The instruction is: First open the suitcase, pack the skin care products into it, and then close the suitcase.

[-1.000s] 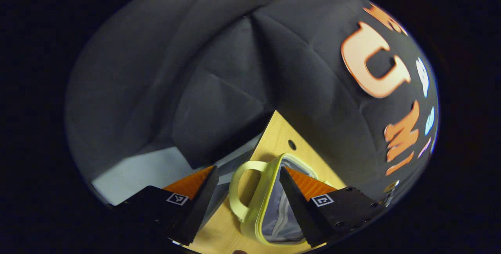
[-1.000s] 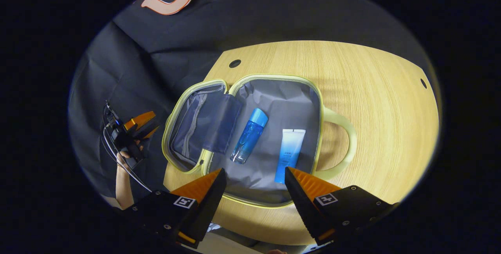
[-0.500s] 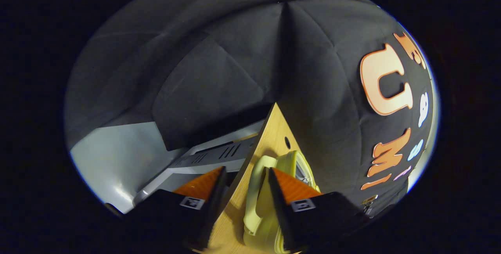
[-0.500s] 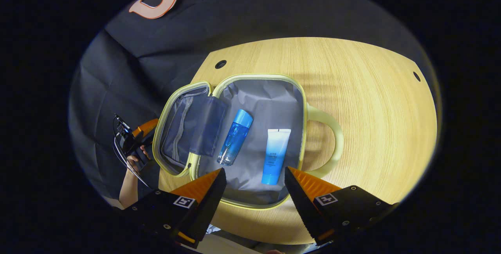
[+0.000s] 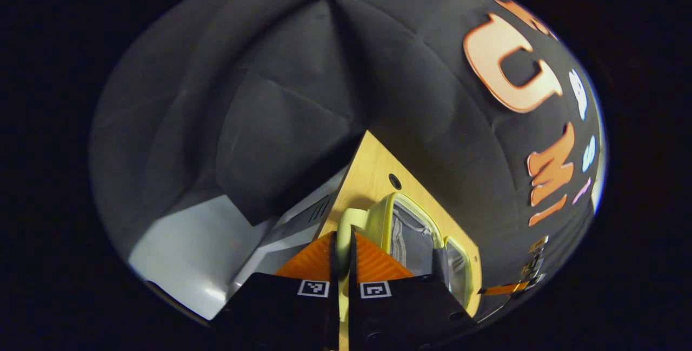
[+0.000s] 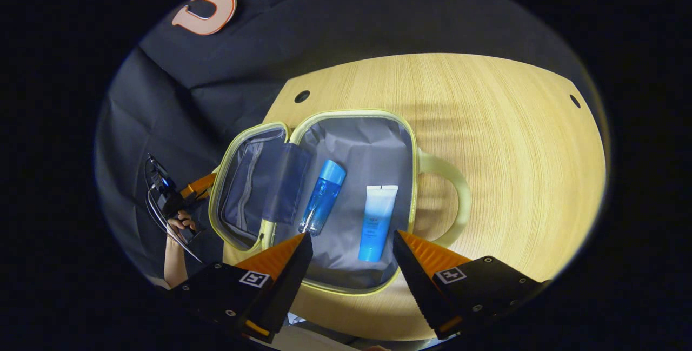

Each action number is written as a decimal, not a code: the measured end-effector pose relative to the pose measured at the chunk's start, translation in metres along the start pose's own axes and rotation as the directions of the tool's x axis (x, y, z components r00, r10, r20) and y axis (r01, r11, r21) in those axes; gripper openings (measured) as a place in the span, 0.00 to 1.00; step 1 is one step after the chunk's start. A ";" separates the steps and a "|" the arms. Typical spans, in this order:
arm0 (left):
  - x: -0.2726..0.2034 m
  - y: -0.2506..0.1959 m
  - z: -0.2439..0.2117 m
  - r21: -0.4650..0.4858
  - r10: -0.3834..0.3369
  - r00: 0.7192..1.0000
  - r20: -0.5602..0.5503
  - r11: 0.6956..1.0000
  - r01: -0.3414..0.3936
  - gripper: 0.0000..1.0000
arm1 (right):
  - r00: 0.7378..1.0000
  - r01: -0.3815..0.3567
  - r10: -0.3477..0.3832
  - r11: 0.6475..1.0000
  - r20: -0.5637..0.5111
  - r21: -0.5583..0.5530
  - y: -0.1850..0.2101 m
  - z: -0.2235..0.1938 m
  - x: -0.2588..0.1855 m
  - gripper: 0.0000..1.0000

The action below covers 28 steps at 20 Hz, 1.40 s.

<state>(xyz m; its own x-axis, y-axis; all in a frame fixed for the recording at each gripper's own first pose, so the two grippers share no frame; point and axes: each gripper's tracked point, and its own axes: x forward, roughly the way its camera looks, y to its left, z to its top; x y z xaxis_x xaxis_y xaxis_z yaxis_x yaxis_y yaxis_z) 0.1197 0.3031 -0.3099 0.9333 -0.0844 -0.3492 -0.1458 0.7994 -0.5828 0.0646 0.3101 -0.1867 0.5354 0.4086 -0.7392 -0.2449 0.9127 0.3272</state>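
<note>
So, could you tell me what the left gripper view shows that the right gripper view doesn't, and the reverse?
Left gripper view: the left gripper shut on the lid handle, close up. Right gripper view: the blue bottle and the tube lying apart inside, the right gripper open. Both: the open suitcase and the wooden table.

Bare table (image 6: 513, 140) right of the suitcase (image 6: 357, 145); its upright lid (image 6: 246, 189) blocks the left.
</note>
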 end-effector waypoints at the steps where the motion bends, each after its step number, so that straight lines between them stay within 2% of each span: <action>1: -0.007 -0.012 0.004 0.045 0.012 1.000 -0.008 0.999 -0.012 0.06 | 1.000 -0.009 0.009 1.000 0.011 -0.002 0.000 0.002 -0.003 0.95; 4: -0.031 -0.047 0.027 0.177 0.047 0.999 -0.014 0.983 -0.044 0.06 | 0.998 -0.031 0.031 1.000 0.048 -0.008 -0.002 0.009 -0.015 0.95; 7: -0.056 -0.096 0.043 0.312 0.076 0.997 -0.001 0.947 -0.072 0.06 | 0.994 -0.064 0.064 0.998 0.089 -0.003 -0.008 0.013 -0.031 0.96; 12: -0.085 -0.204 0.047 0.521 0.105 0.994 0.024 0.848 -0.102 0.06 | 0.977 -0.115 0.120 0.993 0.174 -0.039 -0.027 0.024 -0.069 0.95; 17: -0.097 -0.295 0.025 0.633 0.163 0.985 0.048 0.758 -0.156 0.06 | 0.959 -0.141 0.152 0.988 0.239 -0.062 -0.069 0.024 -0.107 0.95; 20: -0.091 -0.347 0.000 0.722 0.200 0.977 0.069 0.666 -0.187 0.06 | 0.951 -0.119 0.141 0.988 0.276 -0.094 -0.103 0.018 -0.133 0.95; 24: -0.072 -0.391 -0.035 0.843 0.282 0.950 0.136 0.471 -0.261 0.06 | 0.943 -0.106 0.132 0.989 0.305 -0.100 -0.140 0.008 -0.166 0.95; 25: -0.067 -0.405 -0.044 0.862 0.286 0.947 0.143 0.435 -0.261 0.06 | 0.942 -0.105 0.130 0.990 0.311 -0.097 -0.149 0.006 -0.172 0.95; 26: -0.062 -0.418 -0.057 0.872 0.283 0.950 0.133 0.423 -0.248 0.06 | 0.940 -0.101 0.125 0.991 0.319 -0.091 -0.158 0.004 -0.177 0.95; 28: -0.050 -0.441 -0.080 0.878 0.269 0.957 0.107 0.427 -0.218 0.06 | 0.938 -0.089 0.108 0.993 0.328 -0.072 -0.178 -0.002 -0.187 0.95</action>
<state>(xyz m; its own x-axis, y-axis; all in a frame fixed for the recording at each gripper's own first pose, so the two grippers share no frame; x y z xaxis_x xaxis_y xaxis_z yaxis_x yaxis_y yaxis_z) 0.1112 -0.0930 -0.0938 0.8890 0.1981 -0.4128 0.0225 0.8816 0.4715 0.0065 0.0714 -0.1078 0.7413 0.4838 -0.4652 -0.3493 0.8699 0.3482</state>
